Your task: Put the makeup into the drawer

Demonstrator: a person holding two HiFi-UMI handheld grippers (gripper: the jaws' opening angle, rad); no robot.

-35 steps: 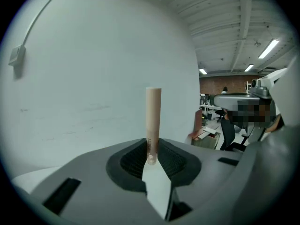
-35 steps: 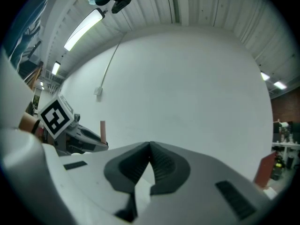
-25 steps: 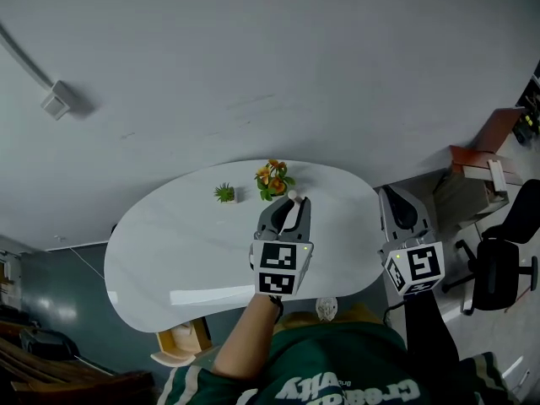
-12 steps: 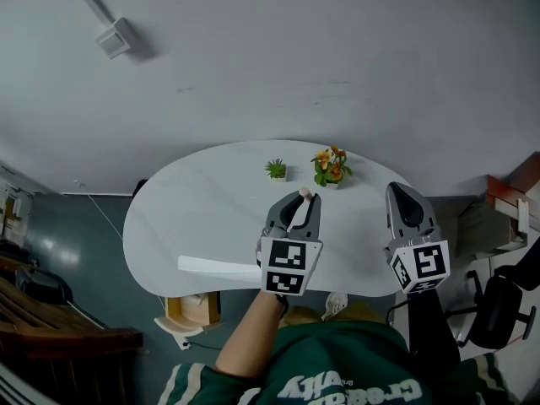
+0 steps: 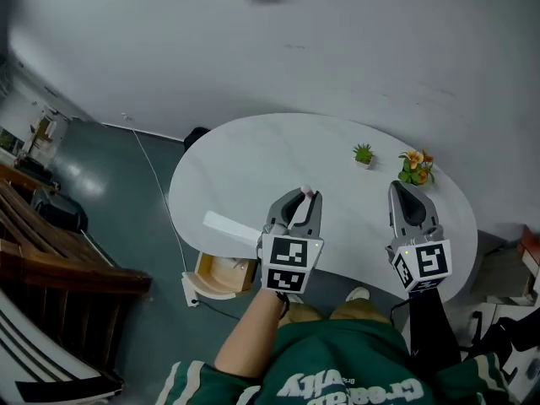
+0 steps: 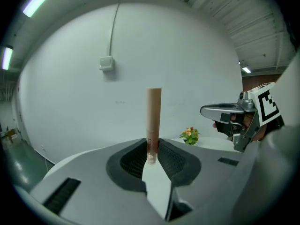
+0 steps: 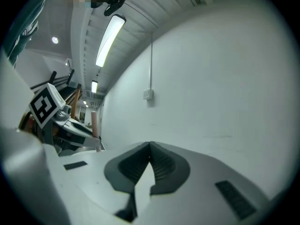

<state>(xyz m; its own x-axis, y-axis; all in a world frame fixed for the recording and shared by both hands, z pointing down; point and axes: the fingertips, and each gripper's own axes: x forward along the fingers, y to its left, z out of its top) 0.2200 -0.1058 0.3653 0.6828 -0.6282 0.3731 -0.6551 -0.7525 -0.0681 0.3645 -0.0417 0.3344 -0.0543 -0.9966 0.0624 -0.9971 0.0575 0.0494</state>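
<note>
The makeup tube [image 6: 153,121] stands upright at mid-frame, pinched by the left gripper [image 5: 299,199]. The right gripper [image 5: 405,194] is pressed together, empty. This looks like the carrying step; next, lower it into the open drawer [image 5: 221,274], lower left.

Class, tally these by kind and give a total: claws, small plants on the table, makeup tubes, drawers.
Claws: 2, the left claw and the right claw
Plants: 2, the green plant and the orange flowers
Makeup: 1, the makeup tube in the left claw
Drawers: 1, the drawer
Total: 6
</note>
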